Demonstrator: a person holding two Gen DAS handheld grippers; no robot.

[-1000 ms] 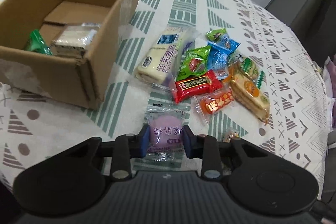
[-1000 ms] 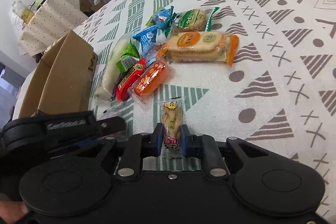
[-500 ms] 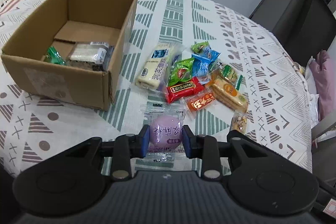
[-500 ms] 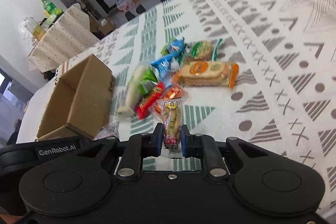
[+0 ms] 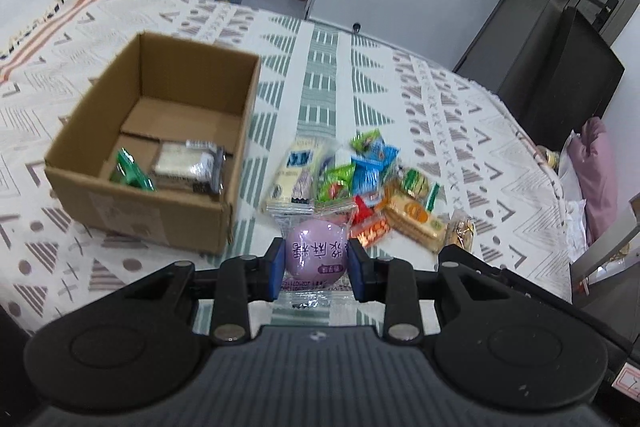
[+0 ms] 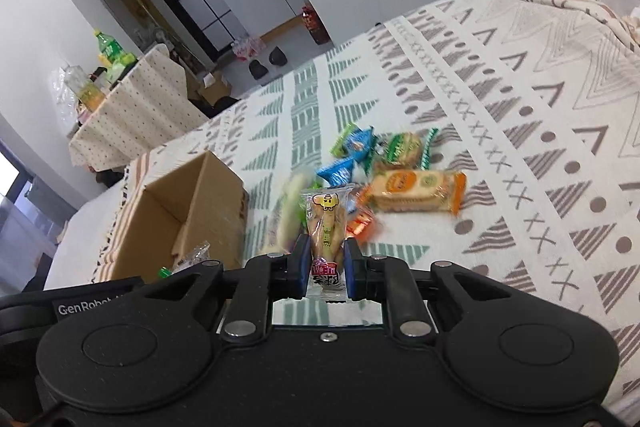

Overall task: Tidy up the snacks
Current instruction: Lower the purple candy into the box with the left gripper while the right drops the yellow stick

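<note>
Here the left tongs [image 5: 315, 269] pinch a round purple cake in a clear wrapper [image 5: 316, 251], held above the patterned bench [image 5: 328, 75]. The right tongs [image 6: 325, 269] clamp a slim clear packet of finger biscuits [image 6: 326, 227], standing upright. At 10 o'clock from the left tongs sits an open cardboard box [image 5: 160, 147] holding a green sachet [image 5: 130, 173] and a silver-edged cracker pack [image 5: 188, 165]. At 1 o'clock lies the heap of snacks [image 5: 360, 183].
</note>
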